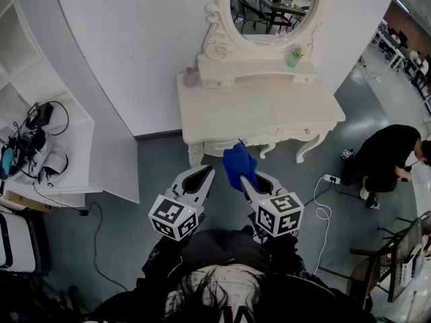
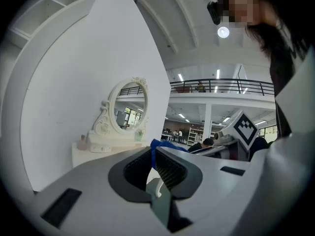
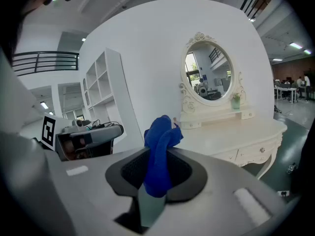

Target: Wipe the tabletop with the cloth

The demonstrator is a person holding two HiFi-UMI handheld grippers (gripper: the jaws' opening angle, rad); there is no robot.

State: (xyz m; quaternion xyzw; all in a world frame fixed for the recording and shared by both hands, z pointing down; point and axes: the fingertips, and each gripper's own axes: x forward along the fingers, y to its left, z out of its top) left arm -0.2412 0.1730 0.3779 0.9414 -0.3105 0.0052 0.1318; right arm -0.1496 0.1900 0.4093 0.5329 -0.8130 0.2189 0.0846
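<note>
Right claw [image 1: 246,180] clamped on bunched blue cloth [image 1: 239,165], carried ready for wiping | left claw [image 1: 207,172] closed, empty, likely just spare | white surface [image 1: 256,110] ahead, not yet touched

Tabletop [image 1: 262,116] front open, bottle [image 1: 191,78] back-left corner, mirror [image 1: 266,19] along rear

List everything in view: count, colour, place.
Dressing table: one, white, against the wall ahead.
Mirror: one, oval, white frame, at the table's back.
Bottle: one, pinkish, table's back left.
Plant pot: one, green, ledge below the mirror.
Shelf unit: one, white, far left, holding cables.
Person: one, in black, crouched at right.
Cloth: one, blue, in the right tool.
Left tool: grey, jaws together, empty.
Right tool: grey, shut on the cloth.
</note>
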